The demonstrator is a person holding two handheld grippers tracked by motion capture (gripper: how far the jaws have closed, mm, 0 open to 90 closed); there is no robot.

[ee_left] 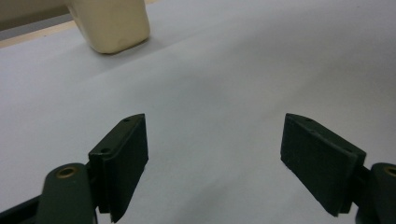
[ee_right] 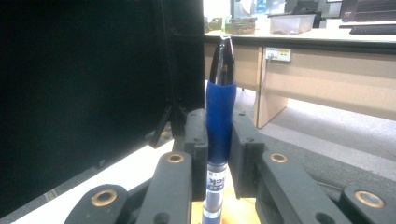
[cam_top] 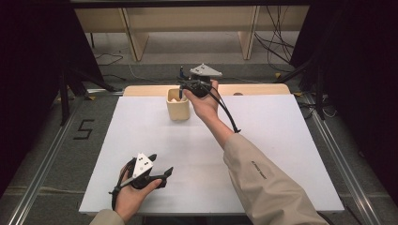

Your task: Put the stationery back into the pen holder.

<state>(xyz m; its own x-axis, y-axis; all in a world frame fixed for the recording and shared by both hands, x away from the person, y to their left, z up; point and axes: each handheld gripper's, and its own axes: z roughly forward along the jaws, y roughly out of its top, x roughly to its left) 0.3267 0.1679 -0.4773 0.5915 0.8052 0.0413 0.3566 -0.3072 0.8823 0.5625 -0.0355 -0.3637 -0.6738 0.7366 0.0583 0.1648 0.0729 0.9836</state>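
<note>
The pen's (ee_right: 220,116) lower end is cut off.

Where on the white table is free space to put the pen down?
The white table is bare right of the sleeve, and between the cream cup and the left gripper. It is crowded only at the cup, where the right gripper holds the pen.

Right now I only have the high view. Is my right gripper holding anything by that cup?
Observer: Yes. The right gripper is shut on a pen, with its jaws clamped on the blue sleeve.
Operator: Which end sticks out past the jaws?
Observer: The black tapered end. The labelled barrel runs back toward the hand.
Operator: And the left gripper?
Observer: The left gripper is open with nothing between its jaws. It points across the table toward the cup.
</note>
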